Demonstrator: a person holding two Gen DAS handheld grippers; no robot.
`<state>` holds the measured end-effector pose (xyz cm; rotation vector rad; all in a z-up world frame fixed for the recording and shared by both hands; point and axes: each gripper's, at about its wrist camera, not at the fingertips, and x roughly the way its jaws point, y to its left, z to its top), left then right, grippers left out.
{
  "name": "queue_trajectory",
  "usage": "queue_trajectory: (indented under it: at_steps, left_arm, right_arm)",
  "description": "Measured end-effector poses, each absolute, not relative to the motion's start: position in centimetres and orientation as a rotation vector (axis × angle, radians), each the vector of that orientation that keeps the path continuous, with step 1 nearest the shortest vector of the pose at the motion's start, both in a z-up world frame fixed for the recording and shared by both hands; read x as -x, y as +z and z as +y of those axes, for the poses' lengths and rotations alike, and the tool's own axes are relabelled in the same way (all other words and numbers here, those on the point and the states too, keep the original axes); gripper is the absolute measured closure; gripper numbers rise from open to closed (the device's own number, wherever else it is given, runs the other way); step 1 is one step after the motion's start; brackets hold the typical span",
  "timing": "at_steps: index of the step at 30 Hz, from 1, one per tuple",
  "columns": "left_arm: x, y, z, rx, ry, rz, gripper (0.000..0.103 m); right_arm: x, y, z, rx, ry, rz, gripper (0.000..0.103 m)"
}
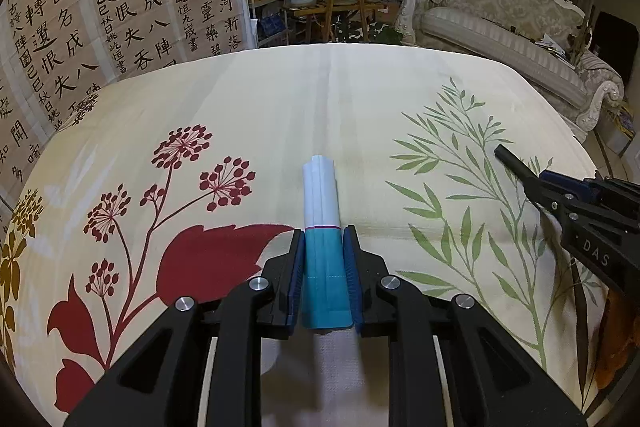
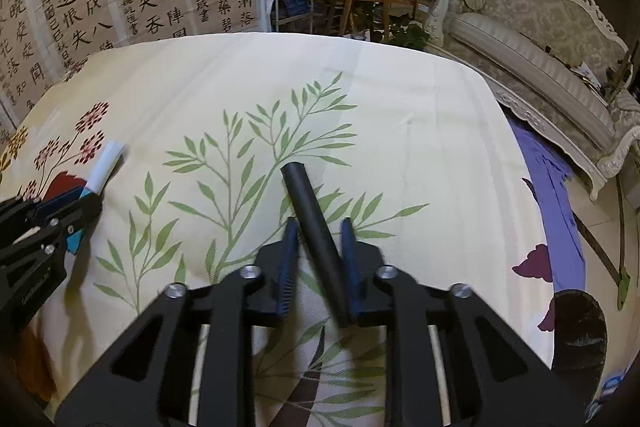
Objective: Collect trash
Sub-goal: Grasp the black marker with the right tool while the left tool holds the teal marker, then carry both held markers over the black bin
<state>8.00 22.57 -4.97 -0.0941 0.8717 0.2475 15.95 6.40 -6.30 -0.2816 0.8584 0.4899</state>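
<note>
Floral tablecloth (image 1: 360,99): left gripper (image 1: 323,255) clamps paper roll (image 1: 322,223); right gripper (image 2: 318,243) clamps black tube (image 2: 316,227).

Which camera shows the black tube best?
The right wrist camera: the black tube lies big and slanted between the right tongs. The left wrist camera shows only its tip, far to the side, sticking out of those tongs.

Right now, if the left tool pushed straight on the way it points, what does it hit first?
Probably the tablecloth. The left tool angles down, shut on a teal-and-white roll sticking out ahead, so that tip would likely meet bare cloth first. Nothing else lies in line; depth is unclear.
</note>
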Motion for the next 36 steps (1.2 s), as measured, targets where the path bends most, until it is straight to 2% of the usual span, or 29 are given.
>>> queue_trajectory:
  at_steps: [17,36]
  left_arm:
    - [-6.4,-4.5,20.7,0.084,0.208,0.844,0.082]
    - [-3.0,-2.3,9.4,0.034,0.014,0.746,0.082]
  right_arm:
    - [-11.5,-5.7,3.6,0.207,0.475,0.851,0.090]
    - [-4.5,-3.4,-8.2,0.054,0.312,0.747,0.089]
